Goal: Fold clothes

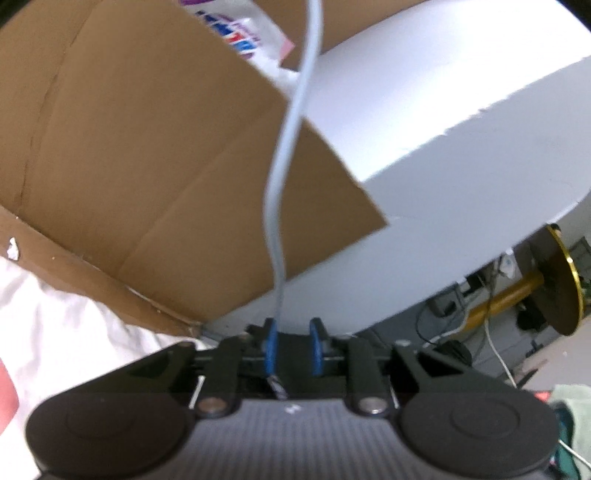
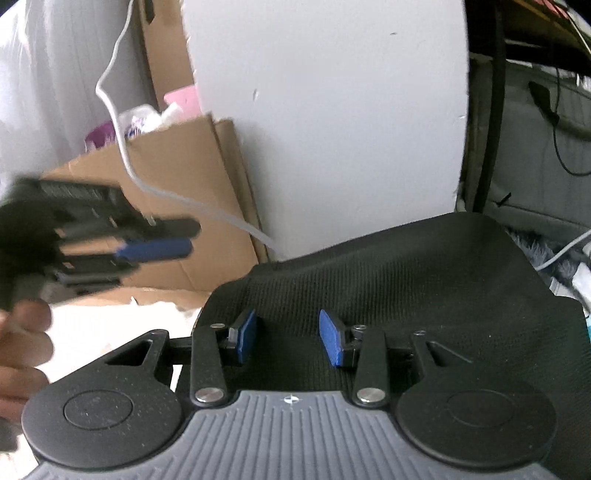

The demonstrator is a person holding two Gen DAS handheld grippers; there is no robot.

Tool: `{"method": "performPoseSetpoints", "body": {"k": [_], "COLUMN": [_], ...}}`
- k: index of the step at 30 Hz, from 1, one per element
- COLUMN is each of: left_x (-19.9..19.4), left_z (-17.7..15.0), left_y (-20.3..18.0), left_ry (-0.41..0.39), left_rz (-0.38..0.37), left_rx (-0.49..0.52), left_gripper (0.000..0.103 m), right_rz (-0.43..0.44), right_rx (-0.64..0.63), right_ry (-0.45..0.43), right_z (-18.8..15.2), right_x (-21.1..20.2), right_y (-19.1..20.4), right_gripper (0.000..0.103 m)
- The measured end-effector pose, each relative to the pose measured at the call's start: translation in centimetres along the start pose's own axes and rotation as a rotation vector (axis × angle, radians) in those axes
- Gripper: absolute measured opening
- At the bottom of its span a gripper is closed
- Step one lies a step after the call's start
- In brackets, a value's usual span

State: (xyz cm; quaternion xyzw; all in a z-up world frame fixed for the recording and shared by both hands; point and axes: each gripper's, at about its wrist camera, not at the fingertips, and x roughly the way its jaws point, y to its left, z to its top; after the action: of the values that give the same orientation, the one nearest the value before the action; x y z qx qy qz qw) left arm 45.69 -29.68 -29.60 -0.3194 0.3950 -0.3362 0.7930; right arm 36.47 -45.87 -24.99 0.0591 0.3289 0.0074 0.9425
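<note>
While both my hands are up, a brown cardboard box (image 1: 147, 155) stands open beside a white panel (image 1: 443, 129), holding a white printed plastic bag (image 1: 251, 33) and, in the right wrist view, something pink (image 2: 183, 98). My left hand-held gripper (image 1: 293, 347) has its blue pads a little apart, with a thin grey cable (image 1: 291, 122) running down against the left pad; whether that pad pinches it I cannot tell. White cloth (image 1: 55, 332) lies at the box's lower left corner. Only the right wrist view shows my right hand-held gripper (image 2: 288, 341), its jaws apart and holding nothing, above a black knit garment (image 2: 406, 280) that is spread out flat. The surface under it is hidden. Only the left wrist view shows a gold-rimmed round stand (image 1: 554, 280) and loose cables on the floor.
</note>
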Motion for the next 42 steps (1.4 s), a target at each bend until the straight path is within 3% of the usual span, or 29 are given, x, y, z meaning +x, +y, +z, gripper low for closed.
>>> {"method": "performPoseSetpoints", "body": {"k": [3,7,11,13,18,21,24,32,42], "left_x": [-0.2,-0.1,0.4,0.6,1.1,1.4,1.8,0.8,-4.0], "left_z": [-0.7,-1.9,-3.1,-3.7,-5.2,-5.8,-6.3,-6.2,-6.7], "left_y": [-1.5,-3.4,-4.8,-5.6,-7.0,-7.2,-7.2,-8.2,-11.7], "left_ry": [0.01,0.021,0.042,0.045,0.032,0.03,0.04,0.06,-0.057], "left_rz": [-0.017,-0.012,-0.012,-0.002,0.082,0.123,0.159,0.181,0.186], "left_rx": [0.046,0.105,0.166,0.204,0.299,0.341,0.373,0.406,0.474], "left_gripper": [0.026,0.026,0.028,0.034,0.067,0.072,0.083,0.088,0.097], "right_rz": [-0.024,0.014,-0.047,-0.062,-0.103,-0.098,-0.108,-0.125,-0.118], "right_rx": [-0.038,0.055,0.011,0.019,0.056,0.093,0.093,0.11,0.111], "right_ry": [0.0,-0.061,-0.133,-0.124,-0.091,-0.067,-0.064,-0.058,-0.052], "right_z": [-0.3,-0.2,-1.5,-2.2,-3.6,-4.8,-6.0,-7.7,-7.8], "right_x": [0.2,-2.4,-5.5,-6.2,-6.0,-6.3,-6.8,-8.6,-11.8], "right_y": [0.9,-0.9,-3.1,-4.8,-9.1,-11.2,-12.1,-12.8,-10.5], "right_gripper": [0.045,0.047,0.05,0.05,0.051,0.057,0.064,0.067,0.067]}}
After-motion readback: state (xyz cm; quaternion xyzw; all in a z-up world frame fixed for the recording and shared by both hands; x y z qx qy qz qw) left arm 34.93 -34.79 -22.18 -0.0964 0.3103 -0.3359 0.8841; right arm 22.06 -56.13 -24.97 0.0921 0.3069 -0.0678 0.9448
